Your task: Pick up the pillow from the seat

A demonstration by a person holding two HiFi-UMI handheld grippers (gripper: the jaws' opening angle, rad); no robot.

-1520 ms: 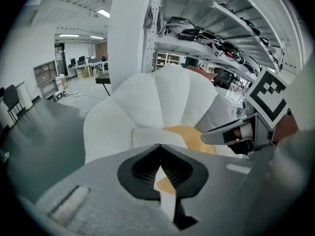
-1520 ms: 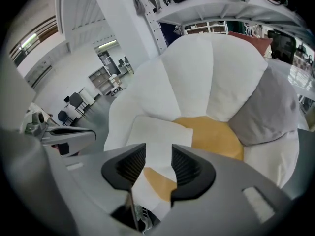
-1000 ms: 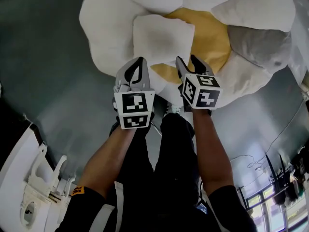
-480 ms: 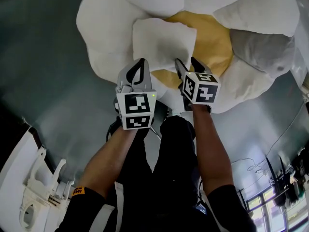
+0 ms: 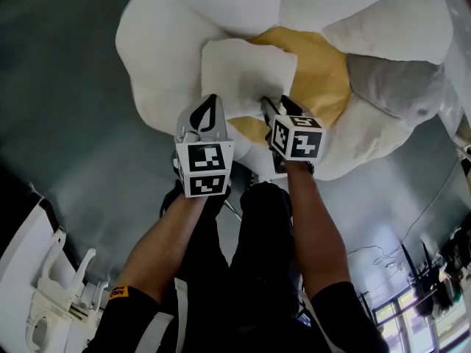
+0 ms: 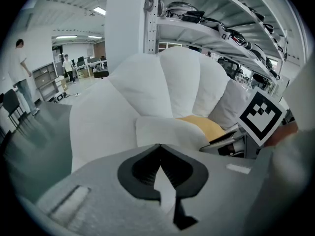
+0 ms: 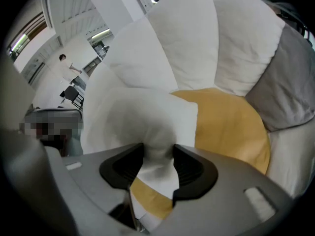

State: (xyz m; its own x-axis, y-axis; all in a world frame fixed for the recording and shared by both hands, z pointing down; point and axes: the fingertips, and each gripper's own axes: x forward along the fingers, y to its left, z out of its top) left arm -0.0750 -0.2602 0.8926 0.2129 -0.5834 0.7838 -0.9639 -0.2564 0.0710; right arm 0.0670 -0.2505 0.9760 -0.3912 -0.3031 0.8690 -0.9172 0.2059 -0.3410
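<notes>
A white square pillow (image 5: 246,72) lies on the yellow middle (image 5: 324,68) of a flower-shaped seat with puffy white petals (image 5: 162,43). My right gripper (image 5: 274,107) is at the pillow's near edge. In the right gripper view its jaws have just been closing, and the pillow (image 7: 142,114) bunches between the right gripper's (image 7: 158,149) pads. My left gripper (image 5: 212,103) sits at the pillow's near left corner. In the left gripper view the left gripper's (image 6: 158,146) jaw tips meet, with the pillow (image 6: 167,132) just beyond them. Whether they pinch fabric I cannot tell.
One petal of the seat is grey (image 5: 397,79). The seat stands on a grey floor (image 5: 66,123). White plastic equipment (image 5: 44,300) is at the lower left and cables (image 5: 412,248) run at the right. Metal shelving (image 6: 221,28) rises behind the seat; people (image 6: 19,77) stand far off.
Both grippers have sunk toward the seat. The right gripper's jaws now stand around the pillow's near edge, and the left gripper's tip has reached the pillow's near left corner.
</notes>
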